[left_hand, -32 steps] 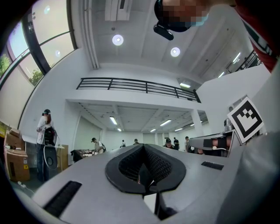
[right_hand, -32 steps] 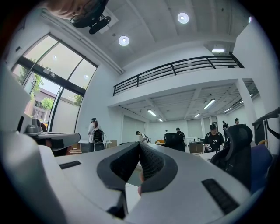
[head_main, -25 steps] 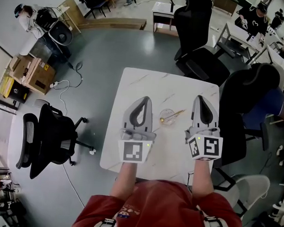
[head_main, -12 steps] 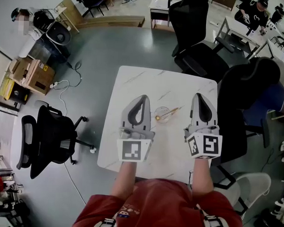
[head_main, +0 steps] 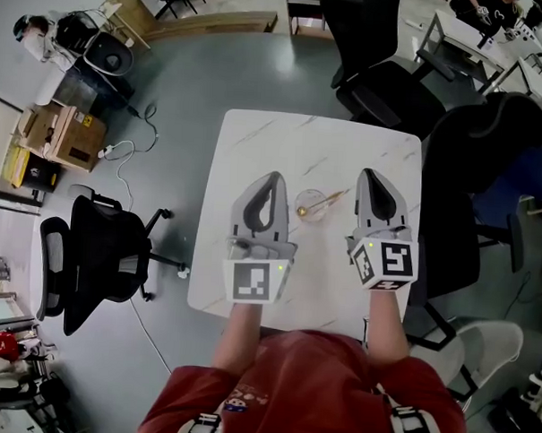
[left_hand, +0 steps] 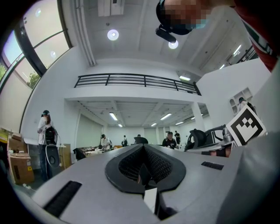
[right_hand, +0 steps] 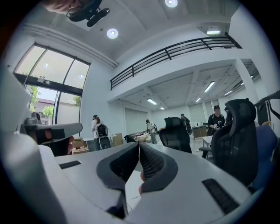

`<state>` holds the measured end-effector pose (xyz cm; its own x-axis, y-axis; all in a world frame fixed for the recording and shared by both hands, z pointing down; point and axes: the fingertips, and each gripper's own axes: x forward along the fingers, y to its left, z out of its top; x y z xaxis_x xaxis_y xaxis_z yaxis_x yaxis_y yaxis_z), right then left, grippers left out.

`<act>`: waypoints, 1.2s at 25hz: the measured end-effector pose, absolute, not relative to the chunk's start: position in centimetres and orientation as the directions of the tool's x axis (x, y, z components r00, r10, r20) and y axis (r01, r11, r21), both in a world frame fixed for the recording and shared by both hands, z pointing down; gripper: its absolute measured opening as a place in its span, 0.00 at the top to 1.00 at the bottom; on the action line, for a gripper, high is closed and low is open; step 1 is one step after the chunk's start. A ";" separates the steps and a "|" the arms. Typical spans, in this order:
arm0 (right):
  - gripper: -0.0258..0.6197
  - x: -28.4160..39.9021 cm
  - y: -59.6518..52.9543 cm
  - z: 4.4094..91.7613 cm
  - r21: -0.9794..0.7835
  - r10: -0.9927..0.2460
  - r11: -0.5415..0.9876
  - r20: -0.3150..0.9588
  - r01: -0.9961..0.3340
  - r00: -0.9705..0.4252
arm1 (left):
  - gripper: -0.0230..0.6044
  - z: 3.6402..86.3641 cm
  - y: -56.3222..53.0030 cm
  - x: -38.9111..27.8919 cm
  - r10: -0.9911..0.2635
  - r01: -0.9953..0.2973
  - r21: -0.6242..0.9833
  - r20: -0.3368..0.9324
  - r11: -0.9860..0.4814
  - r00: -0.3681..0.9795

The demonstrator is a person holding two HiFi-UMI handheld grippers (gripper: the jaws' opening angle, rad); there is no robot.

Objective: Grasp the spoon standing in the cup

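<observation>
White marble-patterned table [head_main: 256, 139] sits in the middle of a wide grey-floored hall, with black office chairs [head_main: 99, 257] around it, and a small clear cup [head_main: 312, 212] stands near its centre with a gold-coloured spoon [head_main: 324, 203] leaning in it, the handle slanting out over the rim toward the right. From where the person stands at the near edge, the left gripper [head_main: 273, 178] and the right gripper [head_main: 370, 174] hover over the tabletop on either side of the cup, both pointing away from them. Each has its jaws pressed together with nothing between them, and neither touches the cup or spoon.
</observation>
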<state>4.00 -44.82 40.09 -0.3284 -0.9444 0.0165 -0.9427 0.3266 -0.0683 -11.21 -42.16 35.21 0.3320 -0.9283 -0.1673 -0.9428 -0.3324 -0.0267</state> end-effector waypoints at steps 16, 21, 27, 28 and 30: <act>0.94 2.2 -45.2 48.7 -0.217 -0.917 0.326 0.165 -0.920 -0.363 | 0.95 36.9 -41.9 -10.8 -0.932 -0.940 -0.029 -0.127 -0.339 0.340; 0.82 1.8 -45.3 51.1 -0.222 -0.899 0.336 0.214 -0.915 -0.382 | 0.95 37.3 -42.0 -10.5 -0.932 -0.939 -0.026 -0.115 -0.342 0.342; 0.71 1.4 -45.3 53.5 -0.236 -0.875 0.344 0.270 -0.909 -0.401 | 0.95 37.6 -42.0 -10.3 -0.934 -0.940 -0.024 -0.100 -0.341 0.342; 0.70 1.3 -45.3 53.9 -0.238 -0.872 0.343 0.278 -0.909 -0.402 | 0.95 37.7 -42.0 -10.4 -0.935 -0.940 -0.026 -0.097 -0.342 0.342; 0.68 1.1 -45.3 54.6 -0.243 -0.867 0.340 0.293 -0.908 -0.403 | 0.95 37.7 -42.0 -10.5 -0.934 -0.939 -0.030 -0.099 -0.342 0.343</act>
